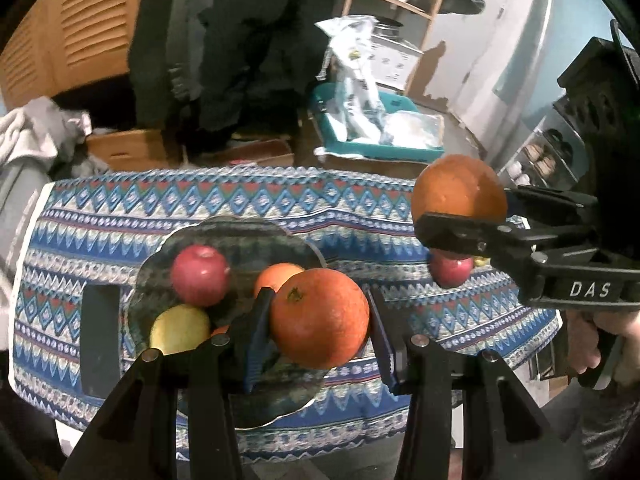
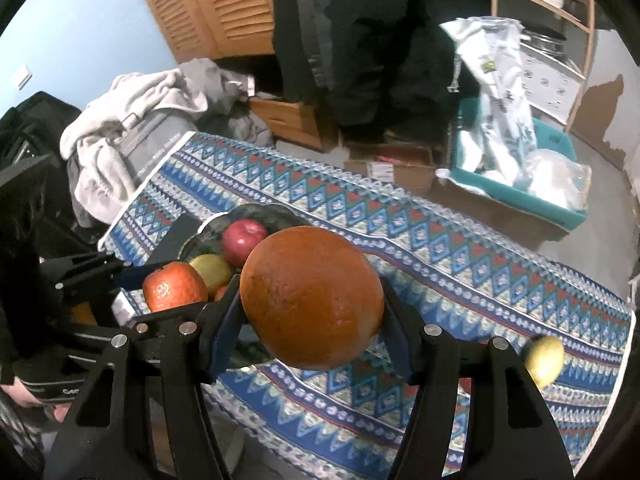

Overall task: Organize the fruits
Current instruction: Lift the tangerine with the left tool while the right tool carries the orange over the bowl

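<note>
My left gripper is shut on an orange, held just above the near rim of a dark glass plate. In the plate lie a red apple, a yellow apple and another orange. My right gripper is shut on a bigger, duller orange, held above the cloth to the right of the plate. A red apple and a yellow fruit lie on the cloth at the right. The right wrist view shows the left gripper with its orange beside the plate.
A blue patterned cloth covers the table. A flat black rectangle lies left of the plate. Beyond the table's far edge stand a person in dark clothes, cardboard boxes, a teal bin and piled laundry.
</note>
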Motion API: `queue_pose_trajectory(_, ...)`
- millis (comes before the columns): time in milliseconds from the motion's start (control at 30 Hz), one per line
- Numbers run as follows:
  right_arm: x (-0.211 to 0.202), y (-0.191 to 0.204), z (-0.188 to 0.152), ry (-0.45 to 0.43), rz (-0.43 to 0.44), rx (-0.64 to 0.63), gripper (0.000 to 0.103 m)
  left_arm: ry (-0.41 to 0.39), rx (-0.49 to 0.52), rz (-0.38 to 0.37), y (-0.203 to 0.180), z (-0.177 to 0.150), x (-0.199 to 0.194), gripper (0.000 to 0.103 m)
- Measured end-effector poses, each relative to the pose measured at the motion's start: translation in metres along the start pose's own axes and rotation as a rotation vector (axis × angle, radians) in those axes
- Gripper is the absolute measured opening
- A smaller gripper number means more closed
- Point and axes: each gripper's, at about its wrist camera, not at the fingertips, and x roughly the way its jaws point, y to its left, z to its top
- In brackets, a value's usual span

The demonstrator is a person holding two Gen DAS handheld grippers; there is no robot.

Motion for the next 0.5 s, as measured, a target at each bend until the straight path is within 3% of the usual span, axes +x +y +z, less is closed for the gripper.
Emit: queue_pose_trajectory(500,0.066,0.046,0.011,0.125,0.071,-0.040,0.063,0.073,-0.077,0.086,0.063,-0.028,0.018,0.047)
